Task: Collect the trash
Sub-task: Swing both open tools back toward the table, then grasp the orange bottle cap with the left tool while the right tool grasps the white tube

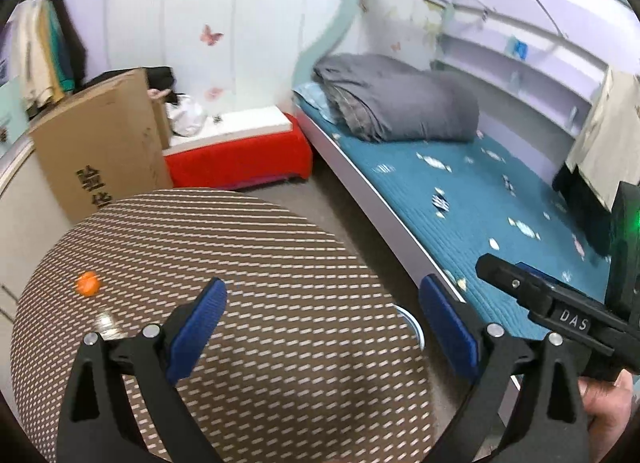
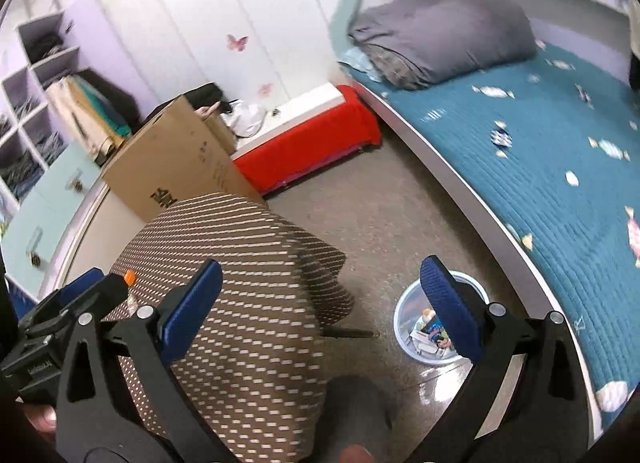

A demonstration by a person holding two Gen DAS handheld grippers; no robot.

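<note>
Both my left gripper (image 1: 322,335) and right gripper (image 2: 320,315) gape empty; orange scrap (image 1: 88,284), far-left on table (image 1: 280,263), looks light, pinchable across its middle.

Small bedroom, bed set along the right wall

A grey quilt (image 1: 400,99) is folded on the teal bed (image 1: 480,199); a red bench (image 1: 240,159) and a carton (image 1: 100,143) are placed against the butterfly-papered wall (image 1: 208,23), a striped round table (image 1: 240,303) on the grey floor (image 2: 380,215), shelves (image 2: 32,83) at left.

Black tongs (image 1: 320,331), blue ribbed pads (image 1: 198,327)
</note>
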